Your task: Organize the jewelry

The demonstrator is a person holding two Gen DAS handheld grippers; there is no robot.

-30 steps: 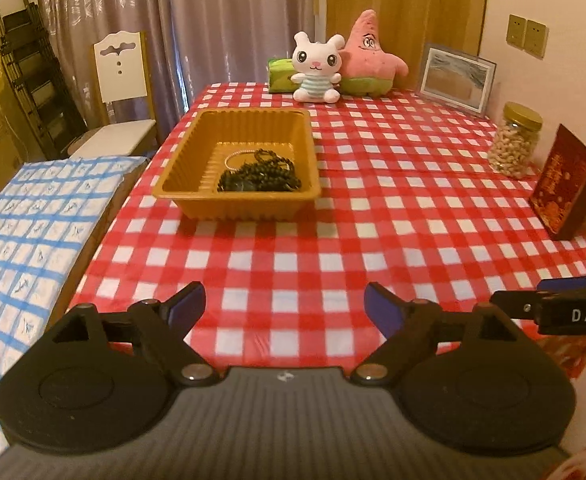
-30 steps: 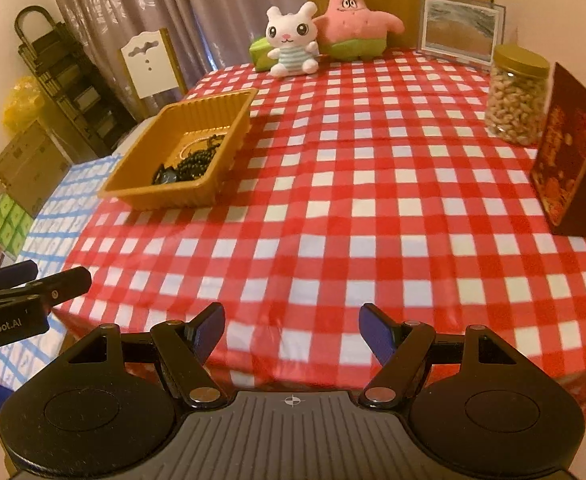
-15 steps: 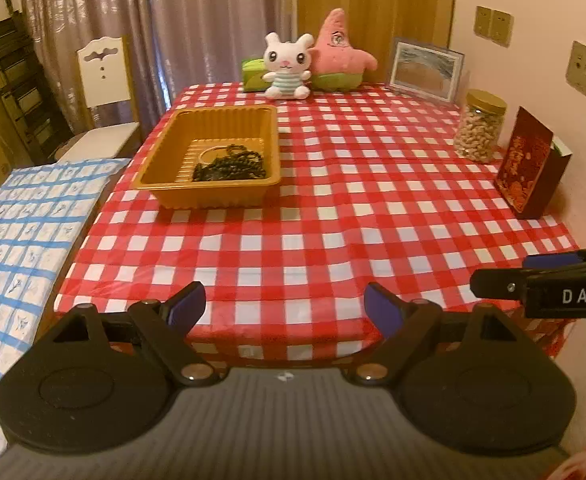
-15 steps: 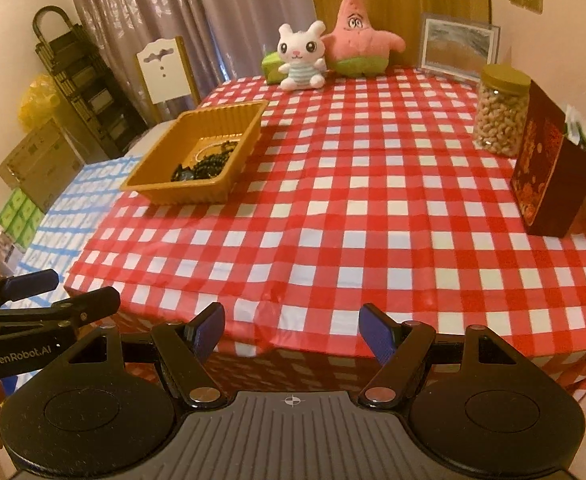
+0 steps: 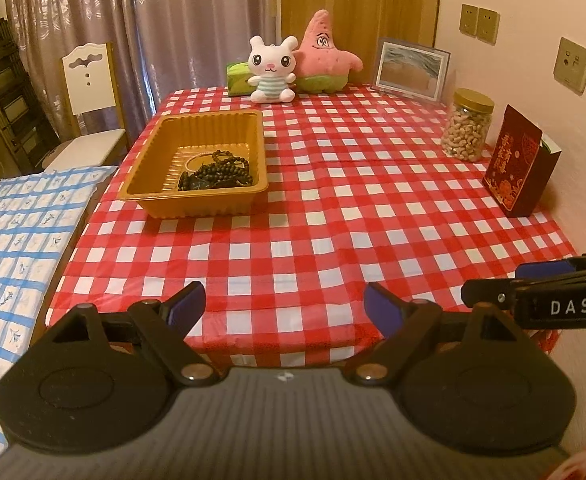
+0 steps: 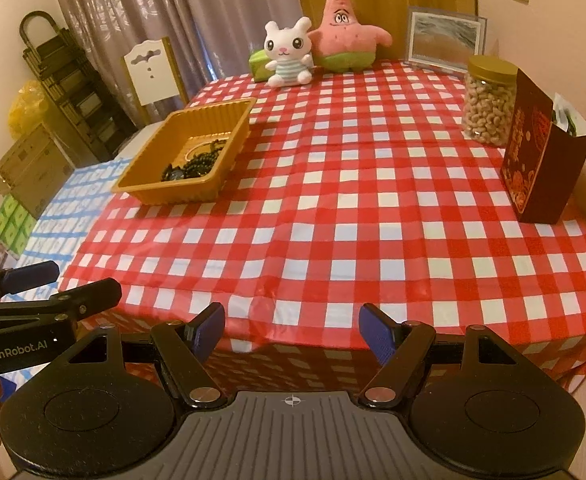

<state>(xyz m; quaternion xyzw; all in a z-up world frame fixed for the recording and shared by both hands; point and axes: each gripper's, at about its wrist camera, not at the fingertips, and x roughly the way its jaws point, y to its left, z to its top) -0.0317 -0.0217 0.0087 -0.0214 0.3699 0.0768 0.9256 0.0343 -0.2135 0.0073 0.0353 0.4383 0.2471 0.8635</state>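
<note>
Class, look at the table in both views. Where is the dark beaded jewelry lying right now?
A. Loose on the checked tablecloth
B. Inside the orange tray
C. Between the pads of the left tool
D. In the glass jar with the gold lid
B: the dark beaded jewelry lies piled on the floor of the orange tray, in its near right part, and neither tool touches it.
</note>
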